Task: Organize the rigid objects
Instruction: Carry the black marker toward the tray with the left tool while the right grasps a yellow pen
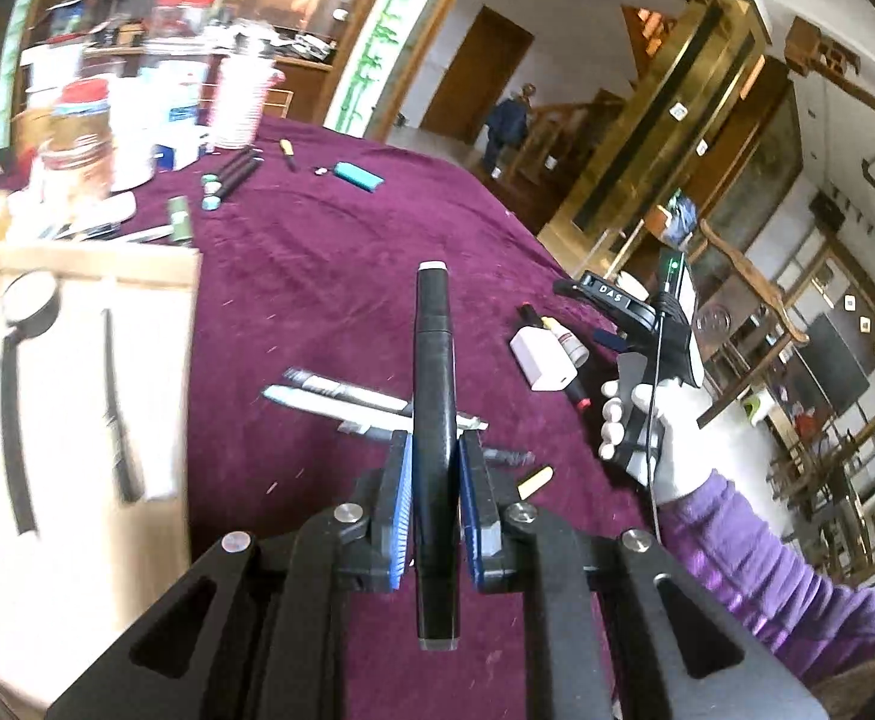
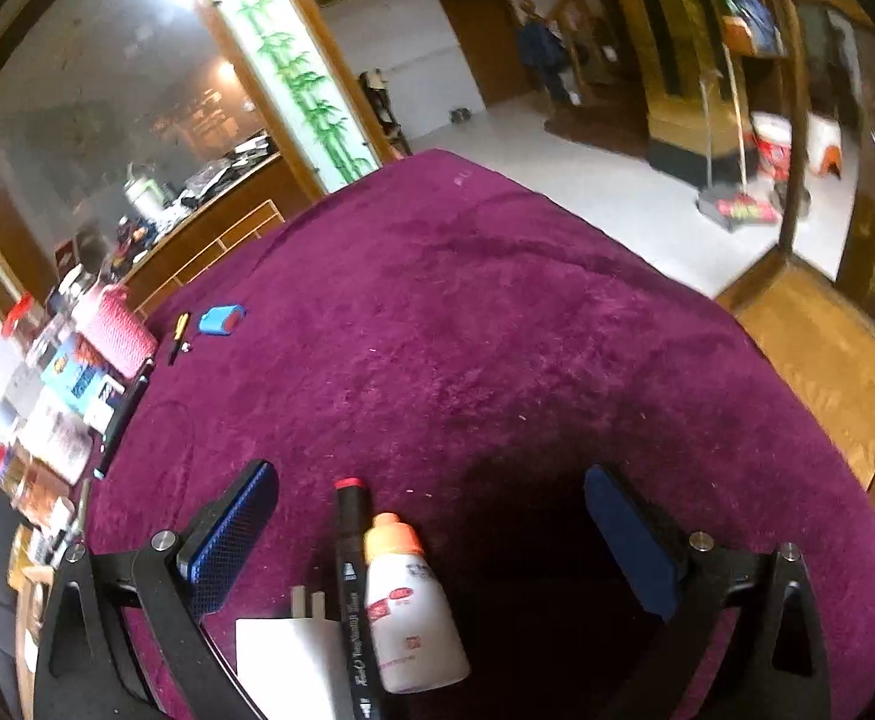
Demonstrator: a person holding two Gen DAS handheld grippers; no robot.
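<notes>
The left tool (image 1: 431, 480) is clamped on a black marker (image 1: 433, 360), long axis pointing straight ahead; the tray (image 1: 95, 267) lies to its left; the right tool (image 2: 428, 531) is held open.

A black marker (image 1: 434, 420) with pale end caps stands upright above the purple cloth (image 1: 329, 276).

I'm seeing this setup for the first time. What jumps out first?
A black marker stands clamped in the left hand-held gripper above the purple tablecloth. The right hand-held gripper hangs open over a small white bottle, a red-capped marker and a white charger.
</notes>
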